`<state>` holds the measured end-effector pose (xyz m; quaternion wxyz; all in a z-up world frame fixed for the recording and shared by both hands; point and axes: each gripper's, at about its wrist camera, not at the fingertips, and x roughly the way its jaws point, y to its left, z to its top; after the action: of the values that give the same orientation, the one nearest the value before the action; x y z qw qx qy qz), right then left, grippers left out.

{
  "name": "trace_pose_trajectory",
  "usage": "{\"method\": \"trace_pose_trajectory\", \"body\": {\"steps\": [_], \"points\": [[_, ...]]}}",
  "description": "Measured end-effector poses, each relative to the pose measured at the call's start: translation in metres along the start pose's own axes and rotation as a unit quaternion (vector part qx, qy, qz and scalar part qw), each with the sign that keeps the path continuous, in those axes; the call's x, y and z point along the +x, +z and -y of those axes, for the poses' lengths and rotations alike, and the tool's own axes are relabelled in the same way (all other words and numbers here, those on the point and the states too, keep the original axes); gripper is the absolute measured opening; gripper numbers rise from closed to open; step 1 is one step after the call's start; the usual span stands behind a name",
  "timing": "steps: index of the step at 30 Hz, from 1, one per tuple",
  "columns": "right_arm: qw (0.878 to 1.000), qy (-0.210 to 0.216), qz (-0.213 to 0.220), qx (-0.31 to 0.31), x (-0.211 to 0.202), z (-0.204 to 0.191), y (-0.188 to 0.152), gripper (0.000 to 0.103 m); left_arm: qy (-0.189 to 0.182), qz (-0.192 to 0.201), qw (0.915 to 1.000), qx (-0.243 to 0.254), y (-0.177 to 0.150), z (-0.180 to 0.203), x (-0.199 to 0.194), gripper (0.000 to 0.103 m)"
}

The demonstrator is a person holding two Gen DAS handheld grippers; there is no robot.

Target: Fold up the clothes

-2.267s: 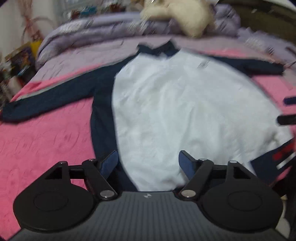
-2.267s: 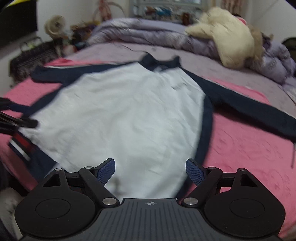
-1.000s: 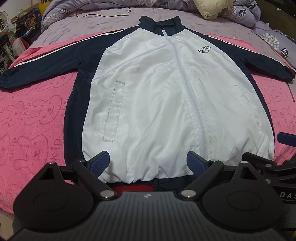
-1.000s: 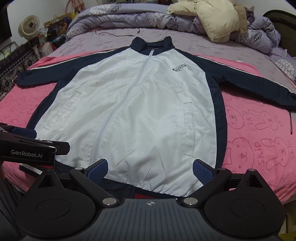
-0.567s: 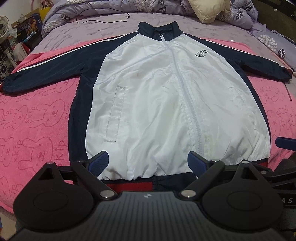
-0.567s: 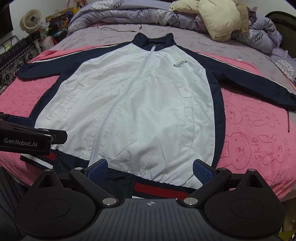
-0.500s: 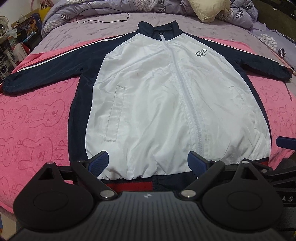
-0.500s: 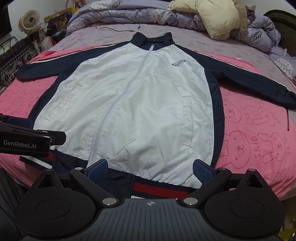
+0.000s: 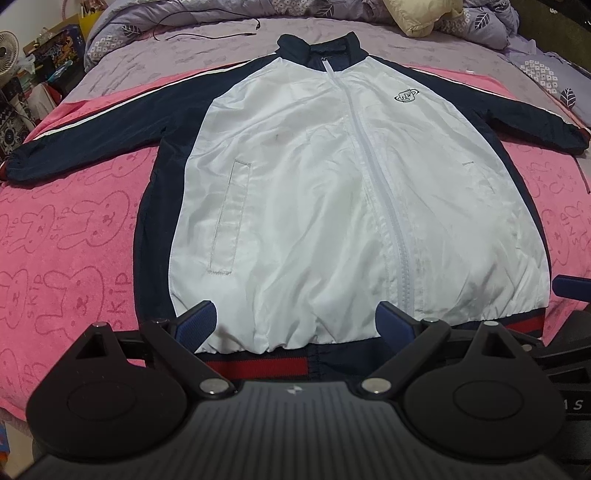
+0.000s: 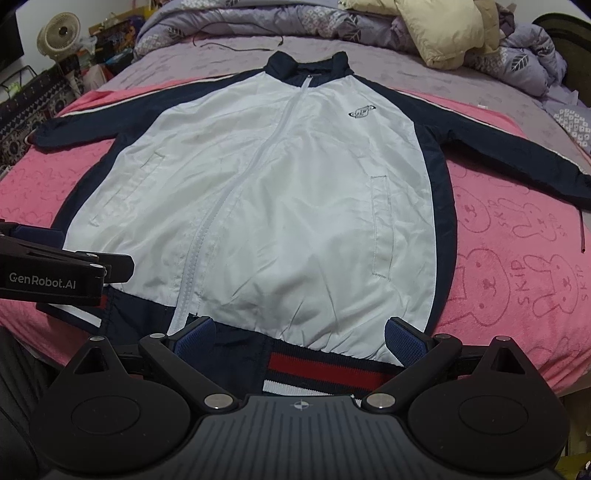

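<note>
Pink blanket (image 9: pixel 74 229), jacket (image 9: pixel 314 192) flat, left gripper (image 9: pixel 295 321) and right gripper (image 10: pixel 299 338) level, spread, seemingly above hem.

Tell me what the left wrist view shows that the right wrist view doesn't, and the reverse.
Only the left wrist view shows the left gripper from behind, jaws open, and the cuff of the jacket's left sleeve.

Only the right wrist view shows the right gripper from behind, jaws open, a white fan, and the "GenRobot.AI" lettering on the other gripper's side.

Both show the white and navy jacket spread flat on the pink rabbit-print blanket, with its red-striped hem nearest the grippers.
</note>
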<state>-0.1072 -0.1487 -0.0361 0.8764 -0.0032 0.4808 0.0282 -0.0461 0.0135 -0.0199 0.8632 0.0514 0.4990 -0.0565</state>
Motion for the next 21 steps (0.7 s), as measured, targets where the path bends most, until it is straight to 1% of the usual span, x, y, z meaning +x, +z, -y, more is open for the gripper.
{"method": "trace_pose_trajectory", "body": {"steps": [16, 19, 21], "points": [[1.000, 0.002, 0.000, 0.002, 0.003, 0.001, 0.000, 0.099, 0.001, -0.004, 0.9999, 0.013, -0.002, 0.004, 0.004, 0.095], [1.000, 0.008, 0.025, 0.006, -0.003, 0.004, 0.001, 0.099, 0.001, -0.003, 0.9999, 0.013, -0.002, 0.005, 0.005, 0.095], [0.997, 0.016, 0.069, 0.012, -0.011, 0.011, 0.003, 0.099, -0.002, 0.001, 0.9999, 0.013, -0.001, 0.005, 0.004, 0.095]]}}
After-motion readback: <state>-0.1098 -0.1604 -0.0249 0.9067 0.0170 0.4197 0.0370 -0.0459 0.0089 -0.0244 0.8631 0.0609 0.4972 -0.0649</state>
